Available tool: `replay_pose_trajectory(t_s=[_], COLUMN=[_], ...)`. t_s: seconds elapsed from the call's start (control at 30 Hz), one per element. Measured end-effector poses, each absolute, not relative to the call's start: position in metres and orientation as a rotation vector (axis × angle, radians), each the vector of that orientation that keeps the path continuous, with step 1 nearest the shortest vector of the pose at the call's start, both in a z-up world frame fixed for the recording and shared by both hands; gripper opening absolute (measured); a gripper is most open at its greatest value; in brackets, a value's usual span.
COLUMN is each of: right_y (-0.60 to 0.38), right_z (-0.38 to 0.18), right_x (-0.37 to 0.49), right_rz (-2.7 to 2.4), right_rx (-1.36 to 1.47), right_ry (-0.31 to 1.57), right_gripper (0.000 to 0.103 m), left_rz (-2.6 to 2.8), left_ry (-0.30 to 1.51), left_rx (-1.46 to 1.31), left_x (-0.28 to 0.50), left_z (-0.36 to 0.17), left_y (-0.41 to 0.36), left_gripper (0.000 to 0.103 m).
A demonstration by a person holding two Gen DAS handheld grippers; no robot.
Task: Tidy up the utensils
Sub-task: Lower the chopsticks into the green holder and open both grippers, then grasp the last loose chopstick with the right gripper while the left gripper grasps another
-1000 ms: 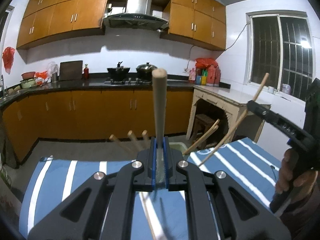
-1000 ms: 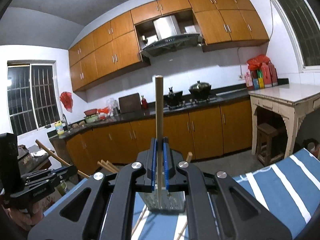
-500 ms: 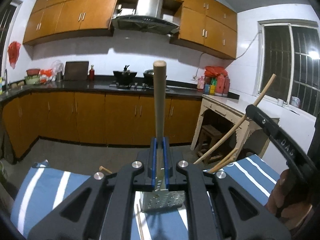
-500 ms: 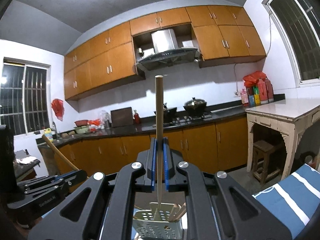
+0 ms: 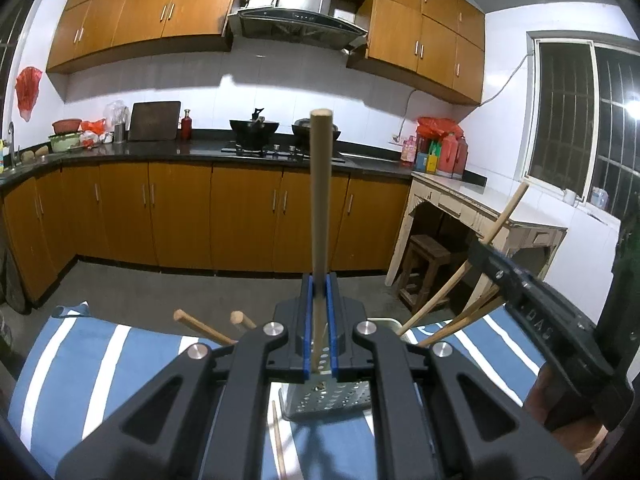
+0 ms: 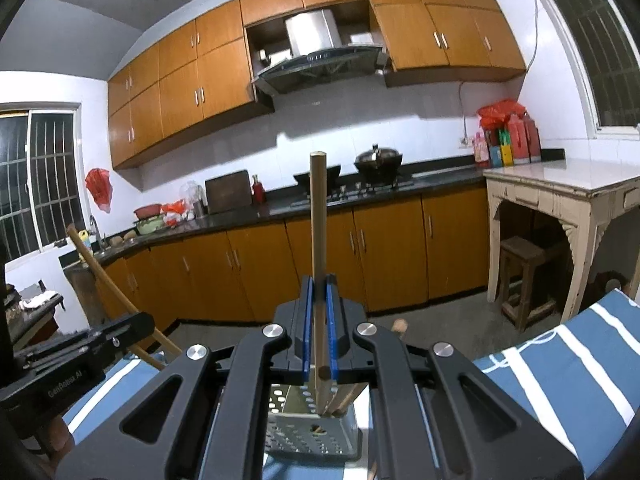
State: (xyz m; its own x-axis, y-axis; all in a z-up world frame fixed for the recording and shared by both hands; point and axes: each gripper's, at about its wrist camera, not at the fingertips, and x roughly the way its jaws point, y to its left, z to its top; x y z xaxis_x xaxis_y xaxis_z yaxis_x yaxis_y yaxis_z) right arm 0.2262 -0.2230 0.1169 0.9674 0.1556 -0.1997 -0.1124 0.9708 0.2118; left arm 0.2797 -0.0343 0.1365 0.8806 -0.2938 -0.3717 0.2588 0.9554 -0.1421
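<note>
Both grippers clamped on wooden sticks over the perforated metal holder.

Blue-and-white striped cloth (image 5: 100,364) carries the perforated metal holder (image 5: 328,400), with one loose stick (image 5: 279,440) lying beside it. Holder contents: several wooden sticks (image 5: 434,300) leaning out to one side, more sticks (image 5: 200,326) just past it. Left gripper (image 5: 320,328) jaws pinched on an upright wooden stick (image 5: 321,200), lower end near the holder mouth. Right gripper (image 6: 319,332) squeezes a second stick (image 6: 319,240), tip down inside the holder.
</note>
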Motion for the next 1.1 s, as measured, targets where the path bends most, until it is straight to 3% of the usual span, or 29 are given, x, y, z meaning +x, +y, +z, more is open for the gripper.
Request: replay_pose_trajectory(t_s=[0.37, 0.5, 0.8, 1.1], right_y=[-0.227, -0.228, -0.243, -0.264], right_z=[0.128, 0.135, 0.130, 0.070], right_x=[0.223, 0.211, 0.180, 0.154], right_rz=[0.151, 0.149, 0.142, 0.082], right_rx=[0.208, 0.207, 0.209, 0.230], right_ry=[0.238, 0.209, 0.217, 0.376], right_gripper=[0.013, 0.034, 0.036, 0.037], left_rz=[-0.290, -0.286, -0.273, -0.245], left_ry=[0.403, 0.379, 0.357, 0.409], left_rx=[-0.119, -0.129, -0.124, -0.102], left_x=[0.275, 0.270, 0.249, 0.196], left_z=[0.140, 0.147, 0.156, 0.122], left_y=[-0.037, -0.032, -0.023, -0.004], left_gripper=[0.008, 0.010, 0.016, 0.022])
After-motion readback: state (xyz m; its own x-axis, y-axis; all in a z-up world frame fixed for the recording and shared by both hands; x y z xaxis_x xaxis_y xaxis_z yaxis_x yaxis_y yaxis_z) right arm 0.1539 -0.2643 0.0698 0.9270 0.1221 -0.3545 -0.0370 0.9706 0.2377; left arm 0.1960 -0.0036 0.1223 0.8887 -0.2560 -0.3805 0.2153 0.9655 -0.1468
